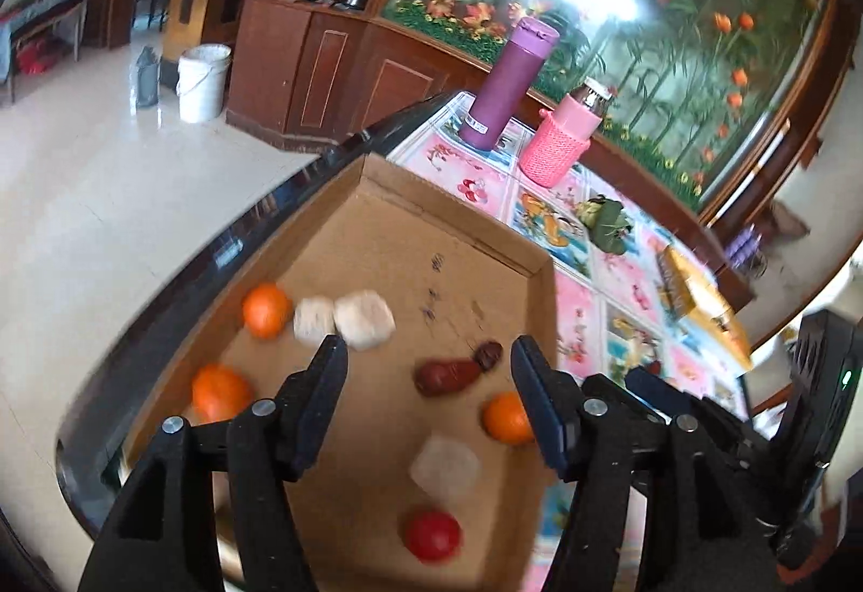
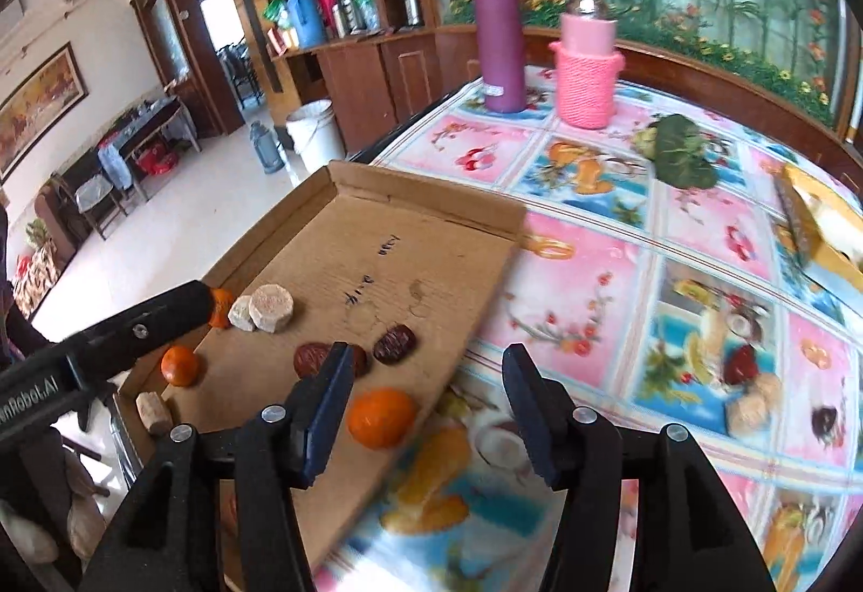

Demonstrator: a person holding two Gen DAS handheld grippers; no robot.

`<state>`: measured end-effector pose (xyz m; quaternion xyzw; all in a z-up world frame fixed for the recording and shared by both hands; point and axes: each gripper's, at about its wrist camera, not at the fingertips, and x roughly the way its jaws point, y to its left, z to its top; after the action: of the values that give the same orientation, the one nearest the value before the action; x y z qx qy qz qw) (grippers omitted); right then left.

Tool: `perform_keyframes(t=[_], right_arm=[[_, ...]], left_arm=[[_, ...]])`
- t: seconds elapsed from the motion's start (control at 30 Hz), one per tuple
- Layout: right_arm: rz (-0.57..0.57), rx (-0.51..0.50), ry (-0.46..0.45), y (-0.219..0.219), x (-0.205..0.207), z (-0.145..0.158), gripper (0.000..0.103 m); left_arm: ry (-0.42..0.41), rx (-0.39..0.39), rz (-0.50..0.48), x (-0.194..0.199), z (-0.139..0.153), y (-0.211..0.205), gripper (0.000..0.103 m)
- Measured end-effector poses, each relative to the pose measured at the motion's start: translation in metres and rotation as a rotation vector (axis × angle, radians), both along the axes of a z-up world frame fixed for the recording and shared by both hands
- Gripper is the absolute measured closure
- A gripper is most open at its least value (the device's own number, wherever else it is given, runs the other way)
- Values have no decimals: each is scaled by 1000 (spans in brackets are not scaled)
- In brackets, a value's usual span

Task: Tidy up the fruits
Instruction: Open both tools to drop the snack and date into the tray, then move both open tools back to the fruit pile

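Left gripper [image 1: 426, 357]: fingers spread, nothing between them, over the cardboard tray [image 1: 458, 214].
Right gripper [image 2: 426, 365]: fingers spread, empty, at the tray's near right edge.
Oranges: three in tray; one [image 2: 382, 417] by the near right edge, two [image 1: 265, 310] along the left wall.
Dates [image 1: 447, 376]: mid-tray.
Pale cakes [image 1: 364, 319]: beside the left oranges.
Tomato [image 1: 432, 535]: near end of tray.

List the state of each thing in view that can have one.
left hand-held gripper: open, empty, above the tray
right hand-held gripper: open, empty, near the tray's edge
cardboard tray: open, flat on the table, fruit loose inside
purple flask: upright, lid on
pink-sleeved bottle: upright, capped
nearest orange: resting on the tray, ungrasped
tomato: resting on the tray
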<state>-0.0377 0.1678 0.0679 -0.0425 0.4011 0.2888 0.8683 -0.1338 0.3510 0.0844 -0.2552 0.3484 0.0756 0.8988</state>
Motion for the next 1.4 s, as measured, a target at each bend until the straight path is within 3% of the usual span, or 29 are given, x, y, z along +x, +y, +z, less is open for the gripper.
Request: perform_keyframes(t=[0.07, 0.17, 0.4, 0.6, 0.8, 1.0, 1.17, 1.4], right_arm=[[-45, 18, -13, -22, -13, 1, 36], [-119, 52, -1, -56, -29, -3, 34], [-299, 158, 91, -140, -57, -22, 34], [-395, 194, 42, -194, -82, -14, 28], [-440, 207, -8, -233, -94, -8, 27], [-434, 133, -31, -257, -81, 1, 25], [-431, 81, 20, -272, -52, 0, 23], [-462, 68, 72, -286, -26, -16, 23]], left_arm=[[-11, -19, -9, -11, 3, -11, 39], [-27, 23, -68, -19, 14, -39, 39], [-57, 87, -231, -25, 28, -112, 38], [-78, 158, -360, -34, 32, -167, 38], [-116, 222, -403, -39, 41, -195, 35], [-106, 275, -435, -30, 36, -219, 35], [-139, 277, -510, -25, 27, -238, 35], [-51, 290, -500, 1, 7, -222, 35]])
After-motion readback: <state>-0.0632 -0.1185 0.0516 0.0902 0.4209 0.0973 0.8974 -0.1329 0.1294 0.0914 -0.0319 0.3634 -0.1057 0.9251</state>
